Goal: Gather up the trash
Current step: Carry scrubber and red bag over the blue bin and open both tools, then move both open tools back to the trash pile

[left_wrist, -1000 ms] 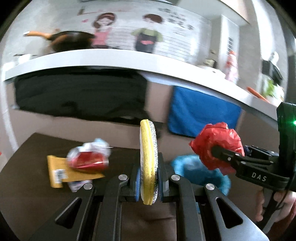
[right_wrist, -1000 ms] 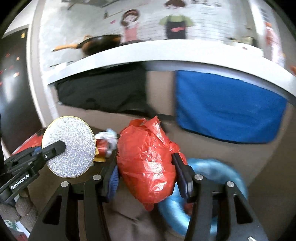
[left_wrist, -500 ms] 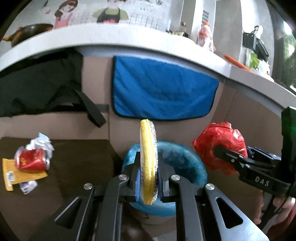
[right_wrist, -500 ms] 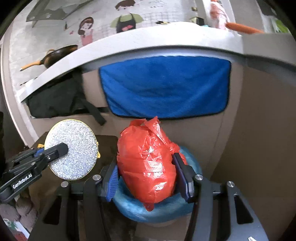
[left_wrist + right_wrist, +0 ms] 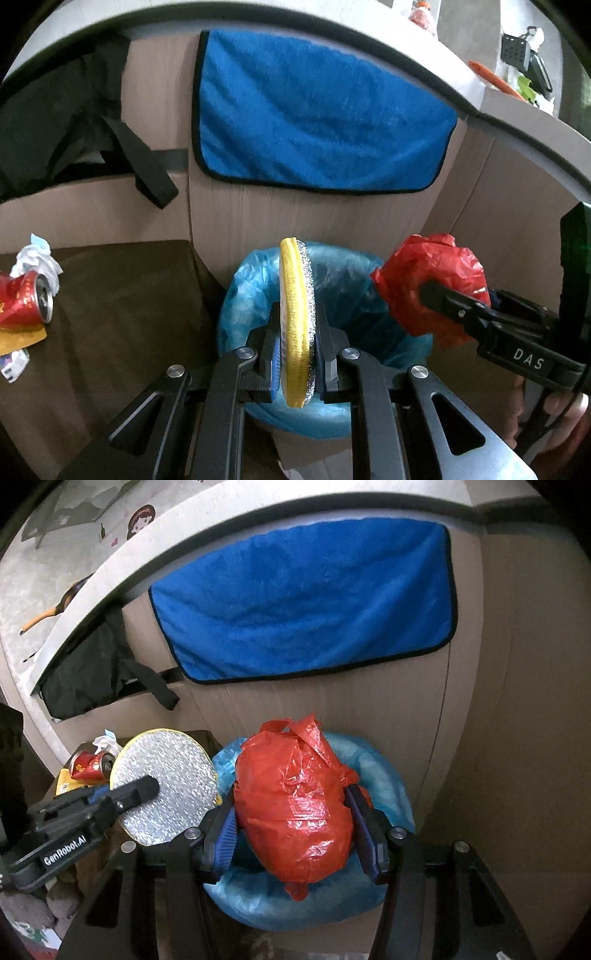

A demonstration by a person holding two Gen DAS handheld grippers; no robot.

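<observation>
Above the blue-lined bin we had both grippers side by side. The left gripper was clenched on a round scouring pad, yellow on one face and silver on the other, held on edge and upright between the pads. In the right wrist view the same pad showed its glittering silver face, with one black finger of the left gripper across it.

The right gripper grasped a crumpled red plastic bag, its blue-padded jaws pressed into the bag's two sides. From the left wrist view the bag sat to the right of the pad, near it but apart, over the bin's right rim. We noted part of a hand on the right gripper's handle at the lower right edge.

The bin stood against a beige cabinet front, directly under a hanging blue towel. Left of the bin was a dark brown table. On its far left lay a crushed red can, a wad of white tissue touching it from behind, and a yellow wrapper under the can. A black bag with a loose strap hung at the upper left.
</observation>
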